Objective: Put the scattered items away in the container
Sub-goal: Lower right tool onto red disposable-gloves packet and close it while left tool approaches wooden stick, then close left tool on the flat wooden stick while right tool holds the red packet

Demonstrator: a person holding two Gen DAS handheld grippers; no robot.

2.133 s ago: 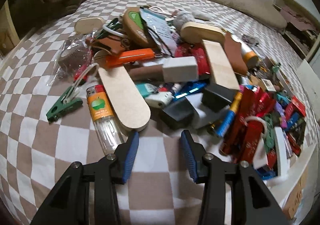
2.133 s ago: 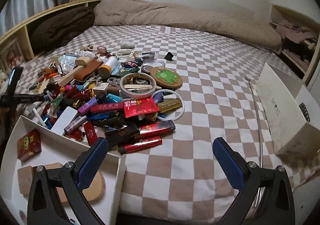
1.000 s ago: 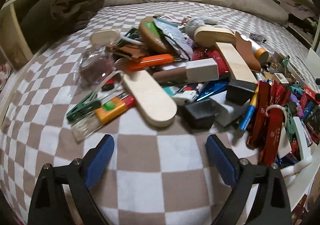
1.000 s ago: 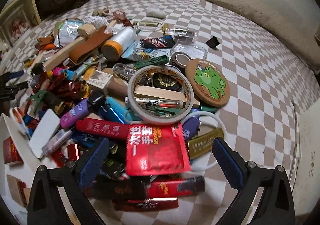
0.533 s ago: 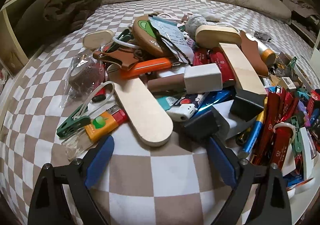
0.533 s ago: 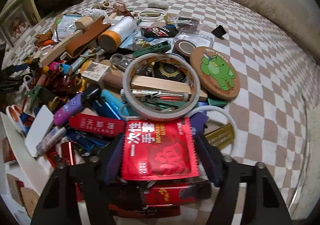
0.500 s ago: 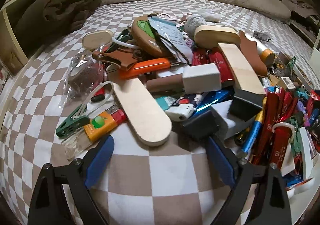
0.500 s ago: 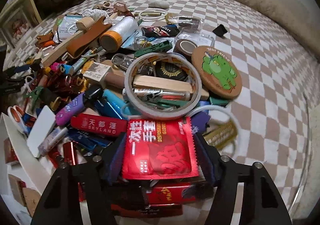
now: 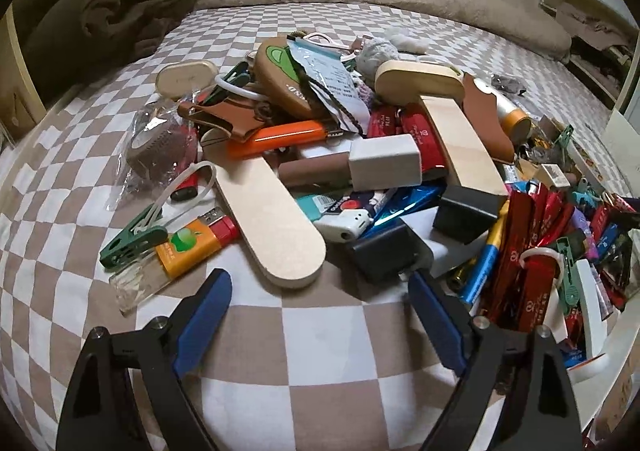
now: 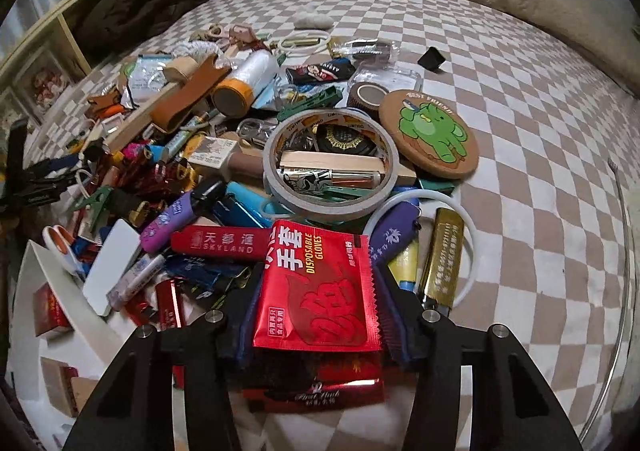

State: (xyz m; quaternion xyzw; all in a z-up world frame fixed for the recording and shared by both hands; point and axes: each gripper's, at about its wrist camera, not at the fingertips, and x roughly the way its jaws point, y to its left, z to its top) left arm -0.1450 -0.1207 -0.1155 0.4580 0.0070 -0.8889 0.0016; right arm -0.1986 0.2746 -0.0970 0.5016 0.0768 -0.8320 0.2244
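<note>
A heap of small items lies on the checkered bedspread. In the right wrist view my right gripper (image 10: 318,283) is shut on a red disposable-gloves packet (image 10: 320,315), its blue pads pressing both side edges. The white container (image 10: 76,303) sits at the lower left, with a few small boxes inside. In the left wrist view my left gripper (image 9: 318,287) is open and its jaws are closing. The rounded tip of a flat wooden paddle (image 9: 276,227) lies just ahead between the fingers, untouched. A black block (image 9: 380,251) sits by the right finger (image 9: 436,315).
A tape ring (image 10: 332,167), a frog coaster (image 10: 430,133) and a gold lighter (image 10: 442,255) lie around the packet. An orange lighter (image 9: 192,243) and a green clip (image 9: 132,241) lie left of the paddle. A folded brown blanket (image 9: 112,11) lies at the bed's far left.
My right gripper came down over the heap and closed from wide open onto the red gloves packet. My left gripper's jaws have narrowed a little near the paddle's tip.
</note>
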